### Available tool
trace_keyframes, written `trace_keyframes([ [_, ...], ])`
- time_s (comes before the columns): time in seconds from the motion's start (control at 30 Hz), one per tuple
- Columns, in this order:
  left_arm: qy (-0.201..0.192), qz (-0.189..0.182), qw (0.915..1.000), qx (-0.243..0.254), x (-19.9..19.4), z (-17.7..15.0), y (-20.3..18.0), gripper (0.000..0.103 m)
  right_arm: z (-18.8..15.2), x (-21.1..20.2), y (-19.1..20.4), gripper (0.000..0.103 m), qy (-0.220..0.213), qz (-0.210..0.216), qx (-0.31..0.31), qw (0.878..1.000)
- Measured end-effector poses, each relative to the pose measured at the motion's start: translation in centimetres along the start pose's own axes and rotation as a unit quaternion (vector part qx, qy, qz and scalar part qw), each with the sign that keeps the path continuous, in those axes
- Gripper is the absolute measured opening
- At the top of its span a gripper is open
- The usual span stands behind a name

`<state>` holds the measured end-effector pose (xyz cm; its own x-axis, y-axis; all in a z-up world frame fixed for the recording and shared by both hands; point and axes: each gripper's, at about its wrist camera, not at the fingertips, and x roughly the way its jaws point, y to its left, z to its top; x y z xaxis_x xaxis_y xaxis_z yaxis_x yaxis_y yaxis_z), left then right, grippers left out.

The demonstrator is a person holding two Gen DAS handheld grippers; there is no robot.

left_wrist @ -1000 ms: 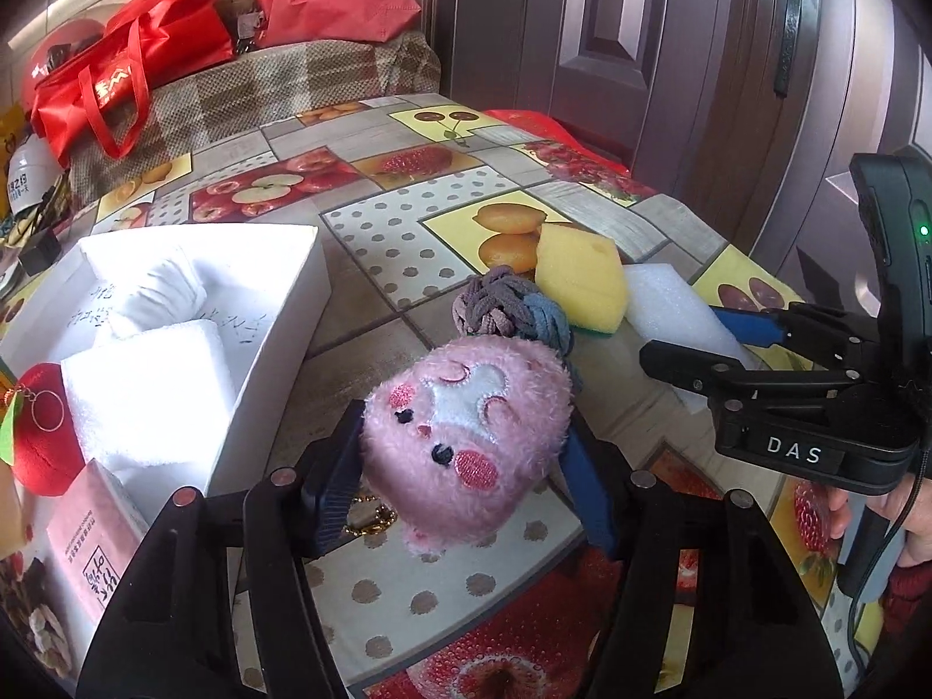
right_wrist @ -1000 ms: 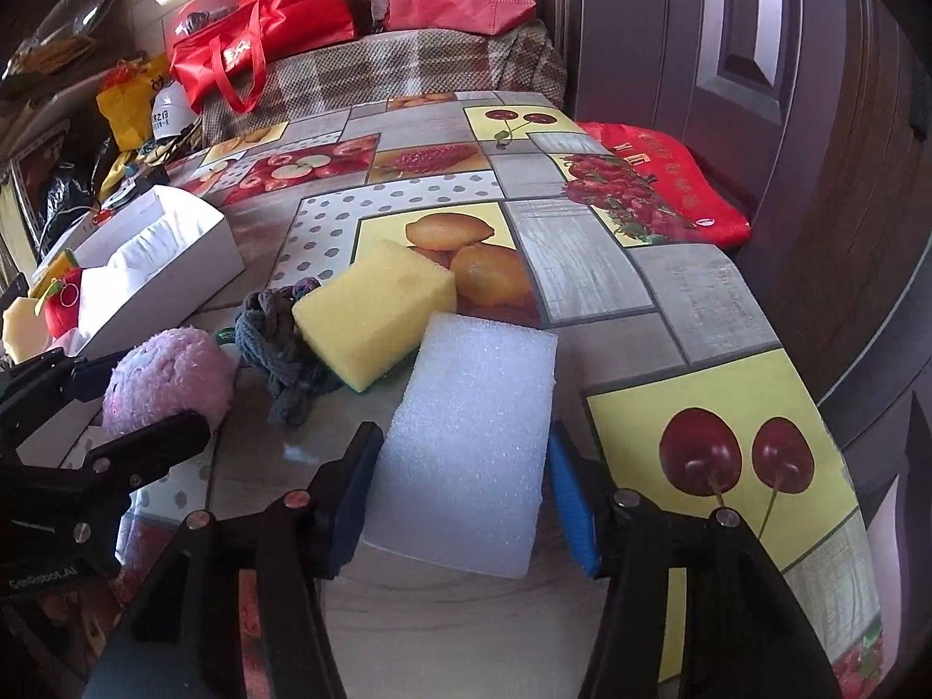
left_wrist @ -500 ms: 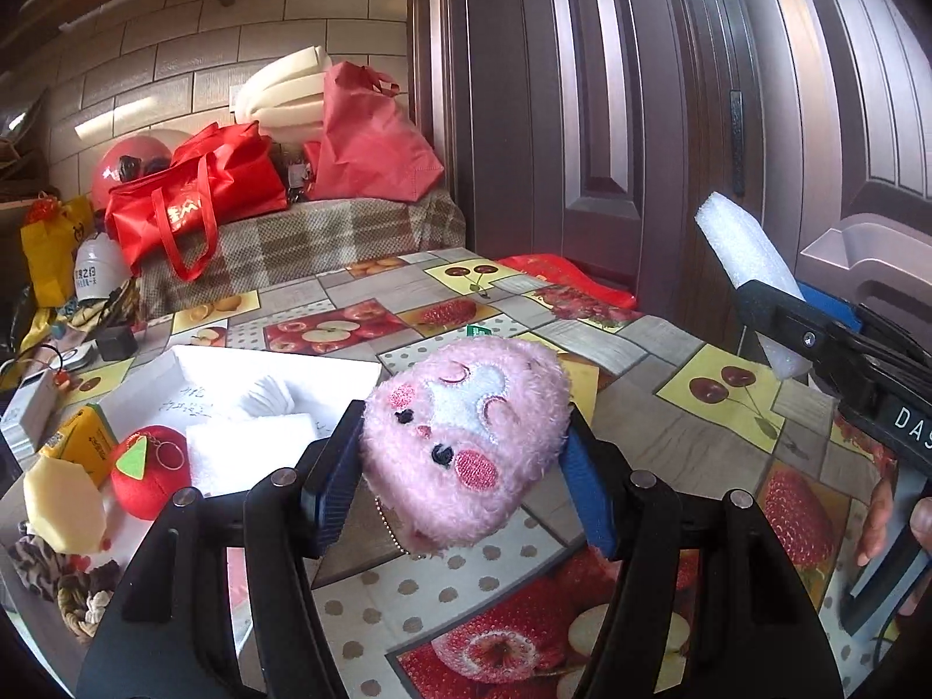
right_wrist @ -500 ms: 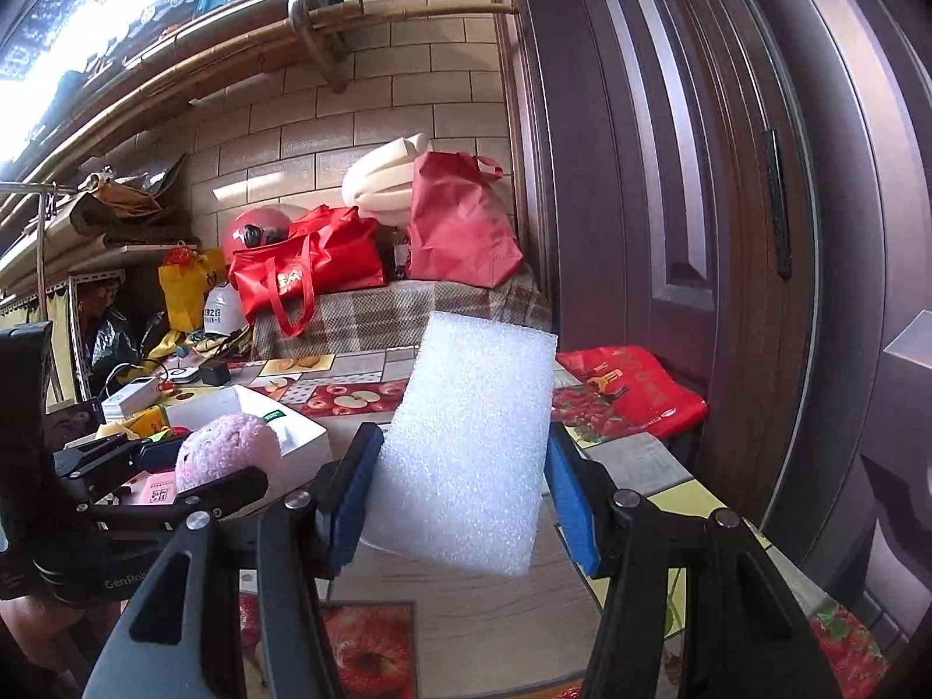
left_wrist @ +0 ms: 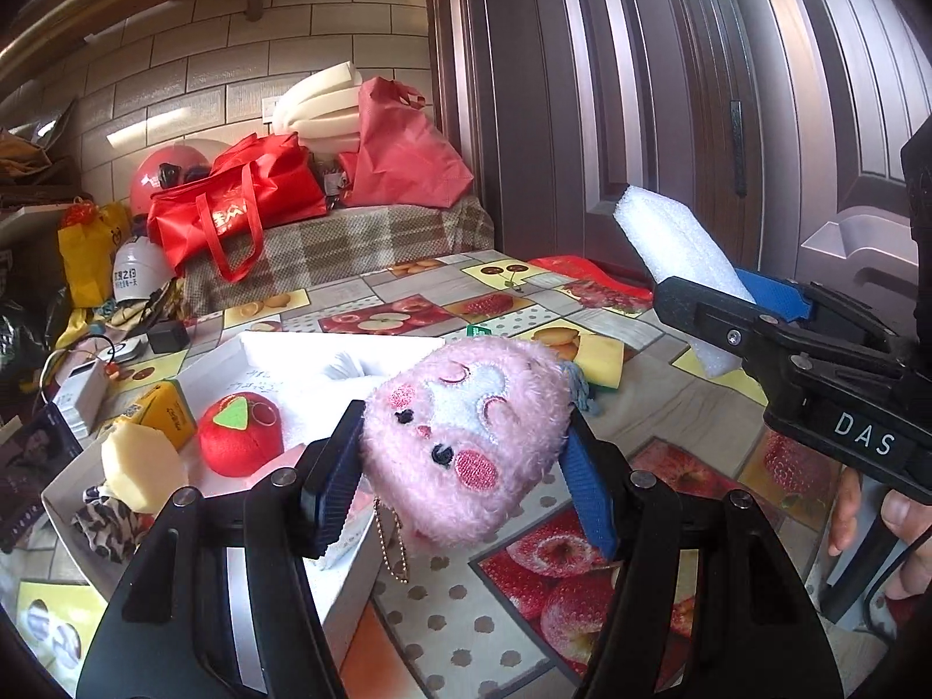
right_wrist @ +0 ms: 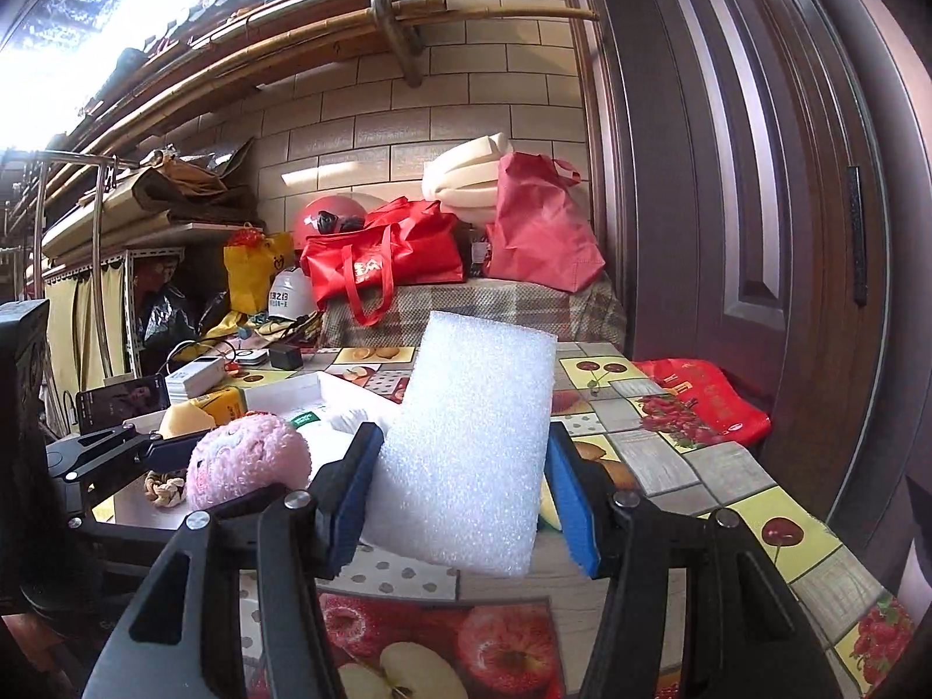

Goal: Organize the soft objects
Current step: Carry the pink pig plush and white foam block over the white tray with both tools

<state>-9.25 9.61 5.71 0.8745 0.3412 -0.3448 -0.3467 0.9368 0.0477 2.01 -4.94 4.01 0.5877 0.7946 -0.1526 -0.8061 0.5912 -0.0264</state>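
Note:
My left gripper (left_wrist: 460, 472) is shut on a pink plush toy (left_wrist: 466, 437) and holds it in the air above the near edge of a white box (left_wrist: 349, 571). The plush also shows in the right wrist view (right_wrist: 244, 460). My right gripper (right_wrist: 460, 501) is shut on a white foam block (right_wrist: 472, 454), lifted off the table; the block shows at the right of the left wrist view (left_wrist: 670, 244). In the box lie a red plush strawberry (left_wrist: 239, 437), a pale yellow foam piece (left_wrist: 140, 466), a patterned scrunchie (left_wrist: 110, 524) and white padding.
A yellow sponge (left_wrist: 600, 361) and a grey-blue knotted ball, mostly hidden behind the plush, lie on the fruit-print tablecloth (left_wrist: 524, 594). Red bags (left_wrist: 244, 204), a helmet and foam rolls sit on a plaid bench behind. A dark door (left_wrist: 670, 87) stands at the right. Phones and chargers lie at the far left.
Both grippers have risen from the table with their loads. The left one has moved with the plush to the left, over the box edge; the foam block tilts more.

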Motion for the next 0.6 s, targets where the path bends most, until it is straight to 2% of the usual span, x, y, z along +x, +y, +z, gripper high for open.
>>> trace_keyframes([
  [0.17,0.007,0.021,0.9996,-0.017,-1.2,-0.8,2.8,0.064,-0.3,0.3,1.6,0.056,0.008,0.019,-0.011,1.000],
  [0.3,0.001,0.051,0.9985,-0.018,-2.1,-1.3,5.4,0.064,-0.4,1.3,2.8,0.056,0.027,0.036,-0.013,0.999],
  [0.43,0.002,0.078,0.9959,-0.047,-2.8,-2.0,8.6,0.064,-0.7,3.0,4.0,0.056,0.052,0.047,-0.014,0.997],
  [0.6,0.002,0.104,0.9919,-0.073,-3.3,-2.5,11.2,0.064,-0.7,3.8,5.8,0.056,0.054,0.057,-0.032,0.996],
])
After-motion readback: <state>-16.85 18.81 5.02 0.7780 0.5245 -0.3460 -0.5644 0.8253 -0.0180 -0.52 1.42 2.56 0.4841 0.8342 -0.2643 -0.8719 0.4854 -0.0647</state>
